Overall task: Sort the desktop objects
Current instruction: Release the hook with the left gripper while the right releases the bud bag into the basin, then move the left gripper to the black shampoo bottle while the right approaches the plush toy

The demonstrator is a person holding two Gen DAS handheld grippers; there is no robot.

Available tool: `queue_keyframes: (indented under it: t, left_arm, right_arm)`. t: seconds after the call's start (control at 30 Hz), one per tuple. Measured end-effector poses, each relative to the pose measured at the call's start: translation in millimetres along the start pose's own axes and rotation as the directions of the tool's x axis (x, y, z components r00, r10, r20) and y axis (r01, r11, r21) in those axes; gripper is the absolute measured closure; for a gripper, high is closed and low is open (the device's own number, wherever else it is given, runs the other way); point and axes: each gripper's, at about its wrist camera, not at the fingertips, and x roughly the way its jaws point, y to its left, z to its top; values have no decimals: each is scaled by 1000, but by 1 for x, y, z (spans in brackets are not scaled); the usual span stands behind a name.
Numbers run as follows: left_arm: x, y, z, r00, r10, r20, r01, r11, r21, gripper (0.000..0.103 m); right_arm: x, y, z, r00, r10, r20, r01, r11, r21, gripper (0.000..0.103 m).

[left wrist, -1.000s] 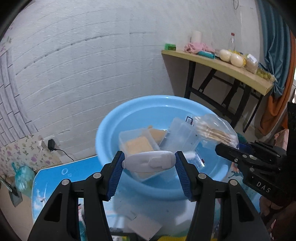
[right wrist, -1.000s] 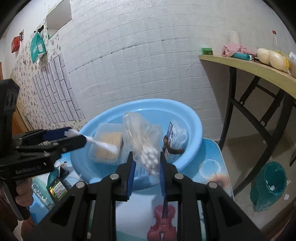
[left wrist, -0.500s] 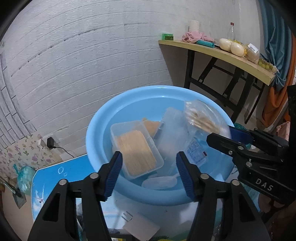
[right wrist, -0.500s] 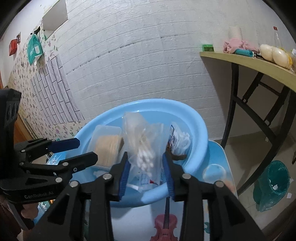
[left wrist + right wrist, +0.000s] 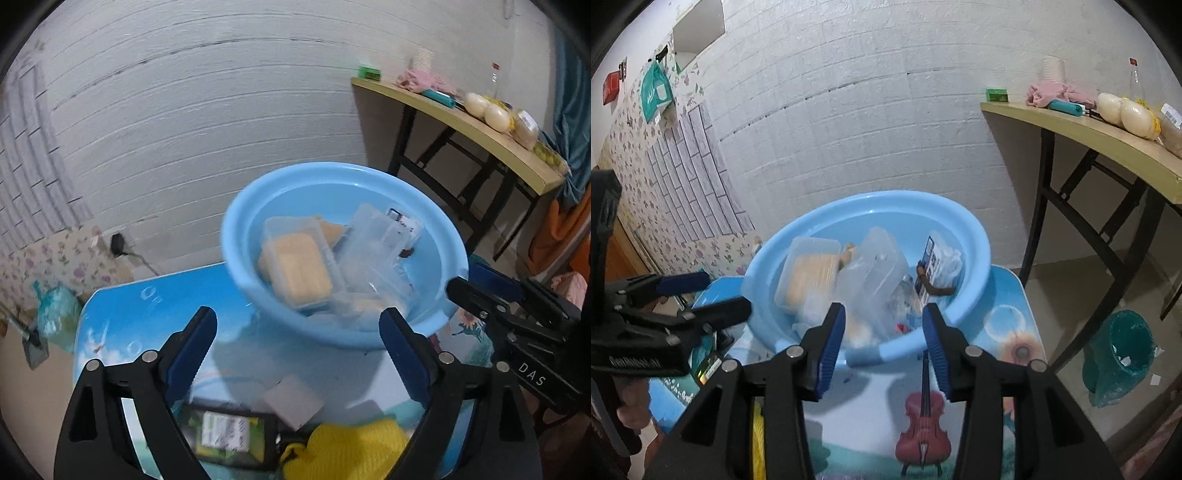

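Note:
A light blue basin point(image 5: 240, 254) point(image 5: 975, 240) stands on the small blue printed table point(image 5: 122, 314) and holds clear plastic boxes point(image 5: 295, 266) point(image 5: 809, 273), a bag and small packets. My left gripper point(image 5: 293, 332) is open and empty, in front of and left of the basin. My right gripper point(image 5: 882, 328) is open and empty at the basin's near rim. On the table below the left gripper lie a grey block point(image 5: 291, 400), a black and green packet point(image 5: 225, 430) and a yellow mesh item point(image 5: 347, 452).
A white brick wall stands behind the table. A wooden side table point(image 5: 1108, 144) with food and a pink cloth stands to the right. A teal bin point(image 5: 1123, 350) is on the floor beside it. The right gripper also shows at the right edge of the left wrist view point(image 5: 491, 291).
The left gripper let go of the white item into the basin and pulled back to the left. The right gripper opened, dropped the bag of cotton swabs into the basin and drew back.

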Motion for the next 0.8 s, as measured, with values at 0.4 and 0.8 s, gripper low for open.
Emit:
queue_keyframes:
  t: [0.4,0.8]
  left_arm:
    - [-40,34,-61,999,38,-16,-39,997,-69,13]
    - [-56,79,-124,996,78,-50,-86,983,-162,13]
  right_arm:
    - [-30,16,-32,999,-16,-46,17,1000,16,60]
    - [-45,54,-58,993,65,-96,-67,998,-17,43]
